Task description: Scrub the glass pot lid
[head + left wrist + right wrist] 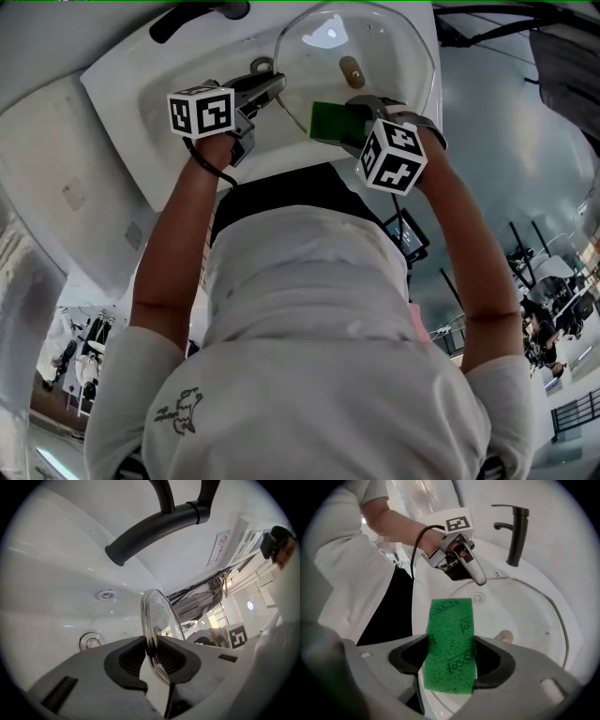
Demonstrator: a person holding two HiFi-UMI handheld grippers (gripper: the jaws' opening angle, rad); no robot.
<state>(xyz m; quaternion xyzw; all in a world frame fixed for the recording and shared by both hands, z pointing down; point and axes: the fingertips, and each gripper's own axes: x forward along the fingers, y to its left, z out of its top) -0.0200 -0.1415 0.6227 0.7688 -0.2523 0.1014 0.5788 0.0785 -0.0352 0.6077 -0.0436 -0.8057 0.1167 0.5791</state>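
The glass pot lid with its metal rim stands tilted over the white sink basin, its knob near the middle. My left gripper is shut on the lid's rim at the lid's left edge; in the left gripper view the rim runs edge-on between the pads of the left gripper. My right gripper is shut on a green scouring sponge just below the lid's knob. In the right gripper view the sponge sticks out past the right gripper, over the lid.
A black faucet rises at the basin's far rim, and its spout passes above the lid. The drain and the overflow hole lie in the bowl. The person's white shirt fills the near side.
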